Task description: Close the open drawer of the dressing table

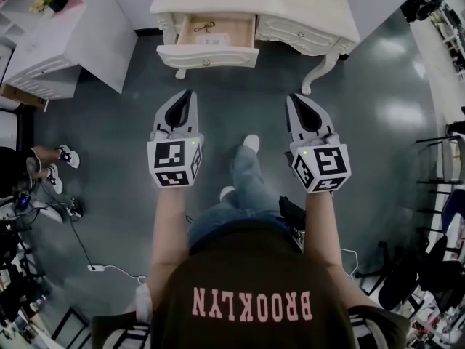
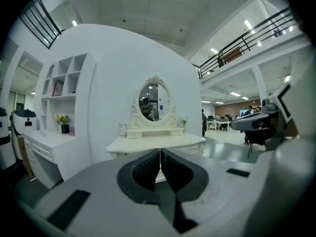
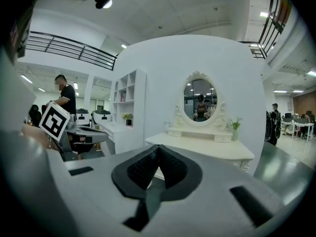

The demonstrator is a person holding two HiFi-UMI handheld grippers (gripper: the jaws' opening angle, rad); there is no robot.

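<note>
Fingers shut tip to tip on both, nothing held: left gripper (image 1: 189, 94) and right gripper (image 1: 293, 97) side by side, well short of the dressing table (image 1: 305, 9). The drawer (image 1: 190, 33) on its left side stands pulled out. Inside are a small dark object (image 1: 204, 27) near the back and a pale card (image 1: 212, 40). The drawer front (image 1: 207, 56) faces the grippers, with bare floor (image 1: 240, 97) between. White cabinet (image 1: 69, 42) off left, curved table leg (image 1: 320, 70) to the right.
</note>
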